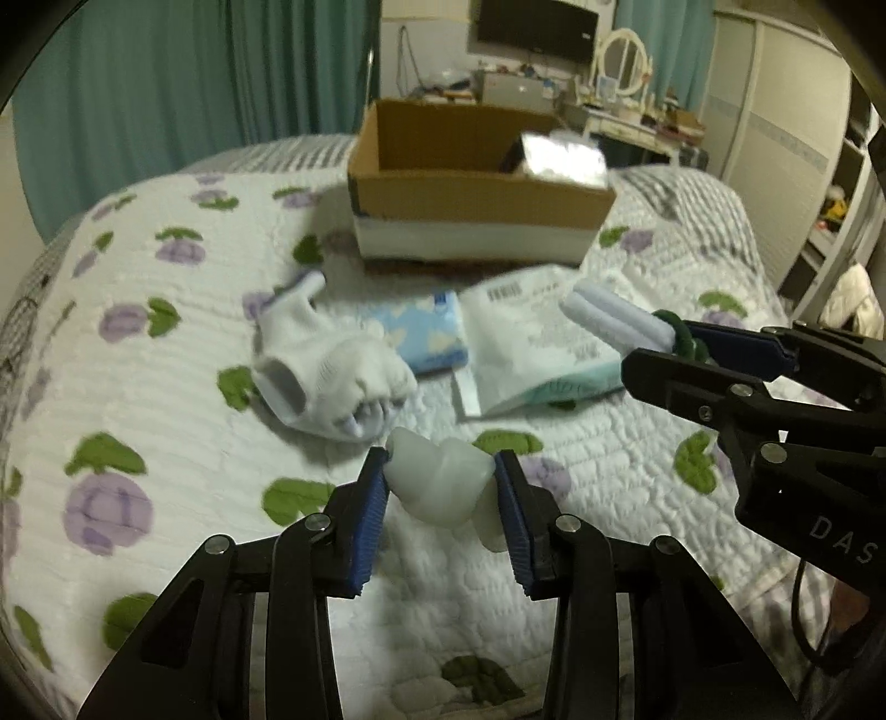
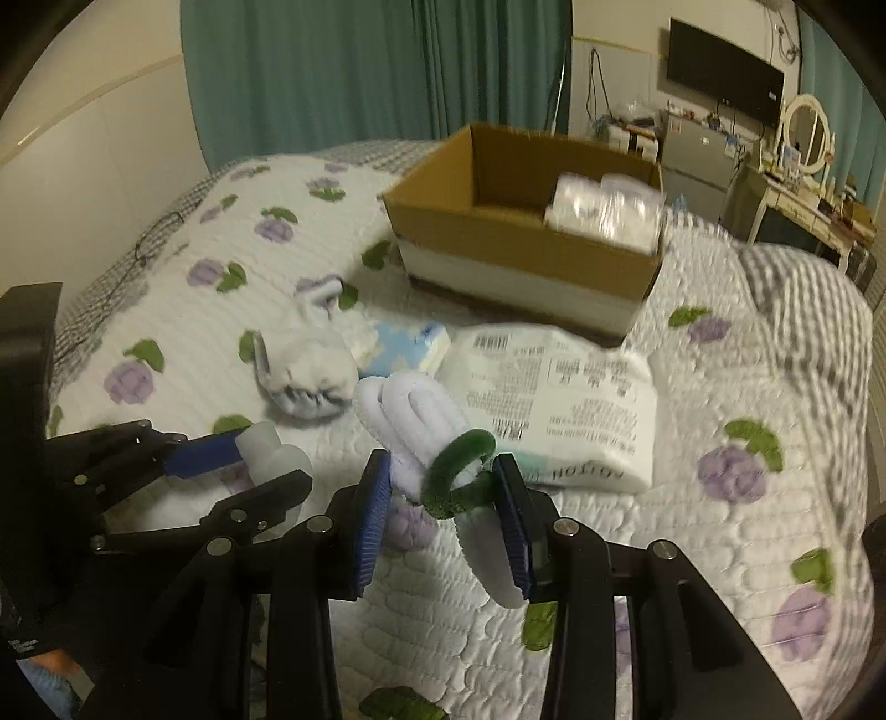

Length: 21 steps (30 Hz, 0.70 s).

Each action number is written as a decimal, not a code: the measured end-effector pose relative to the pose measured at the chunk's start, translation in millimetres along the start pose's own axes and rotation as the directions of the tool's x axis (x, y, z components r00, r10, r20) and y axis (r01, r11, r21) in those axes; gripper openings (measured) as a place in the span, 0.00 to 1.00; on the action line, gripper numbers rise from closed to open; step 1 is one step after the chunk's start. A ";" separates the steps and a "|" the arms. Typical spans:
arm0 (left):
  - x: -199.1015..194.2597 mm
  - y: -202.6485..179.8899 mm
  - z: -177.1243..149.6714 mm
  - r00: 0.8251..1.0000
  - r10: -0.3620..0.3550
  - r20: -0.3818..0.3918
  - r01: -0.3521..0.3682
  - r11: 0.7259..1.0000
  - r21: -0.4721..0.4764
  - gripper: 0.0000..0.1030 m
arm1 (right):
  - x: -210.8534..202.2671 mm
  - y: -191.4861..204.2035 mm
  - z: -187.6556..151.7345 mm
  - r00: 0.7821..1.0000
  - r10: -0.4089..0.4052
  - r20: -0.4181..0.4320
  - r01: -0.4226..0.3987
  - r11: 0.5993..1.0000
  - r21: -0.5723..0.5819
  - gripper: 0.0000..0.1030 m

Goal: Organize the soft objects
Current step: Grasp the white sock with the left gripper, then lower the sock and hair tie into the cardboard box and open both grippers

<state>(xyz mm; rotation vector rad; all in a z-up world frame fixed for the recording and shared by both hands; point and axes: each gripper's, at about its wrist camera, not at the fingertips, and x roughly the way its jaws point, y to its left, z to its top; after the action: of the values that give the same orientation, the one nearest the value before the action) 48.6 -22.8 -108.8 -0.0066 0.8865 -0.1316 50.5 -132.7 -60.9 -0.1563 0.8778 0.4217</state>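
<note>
My left gripper (image 1: pixel 440 471) is shut on a soft translucent white squishy toy (image 1: pixel 437 484), held above the quilt; it also shows in the right wrist view (image 2: pixel 274 451). My right gripper (image 2: pixel 443 476) is shut on a white-and-green pipe-cleaner flower (image 2: pixel 421 432), also seen in the left wrist view (image 1: pixel 614 321). A cardboard box (image 1: pixel 476 183) stands at the back with a clear plastic-wrapped pack (image 1: pixel 562 158) inside. White balled socks (image 1: pixel 326 379), a blue tissue pack (image 1: pixel 423 332) and a white plastic package (image 1: pixel 531 349) lie on the quilt before the box.
The bed is covered by a white quilt (image 1: pixel 166 343) with purple flowers. Green curtains (image 1: pixel 166 83) hang behind. A dresser with a mirror (image 1: pixel 626 61) and a wall TV (image 1: pixel 534 25) stand at the back right. A wardrobe is at the right.
</note>
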 end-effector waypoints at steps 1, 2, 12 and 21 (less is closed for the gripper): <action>-5.0 2.1 4.3 1.000 -0.003 0.012 0.004 1.000 -0.007 0.37 | -3.7 0.8 2.5 1.000 -0.003 0.007 0.003 1.000 -0.006 0.36; -9.1 3.2 8.0 1.000 -0.006 0.022 0.006 1.000 -0.012 0.37 | -9.1 1.6 6.0 1.000 -0.007 0.019 0.008 1.000 -0.011 0.36; -50.3 1.3 66.7 0.985 0.004 0.170 -0.007 1.000 0.017 0.37 | -48.3 0.7 46.7 0.992 -0.045 0.120 0.052 0.997 -0.058 0.36; -56.5 -5.2 128.8 0.964 -0.005 0.266 -0.014 0.998 0.067 0.37 | -77.0 -21.6 105.5 0.968 -0.090 0.235 0.108 0.992 -0.065 0.36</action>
<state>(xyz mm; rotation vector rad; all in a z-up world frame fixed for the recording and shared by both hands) 112.3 -27.6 16.7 0.0410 0.6128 -0.1532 91.3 -143.0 64.6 -0.2171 0.6214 0.3722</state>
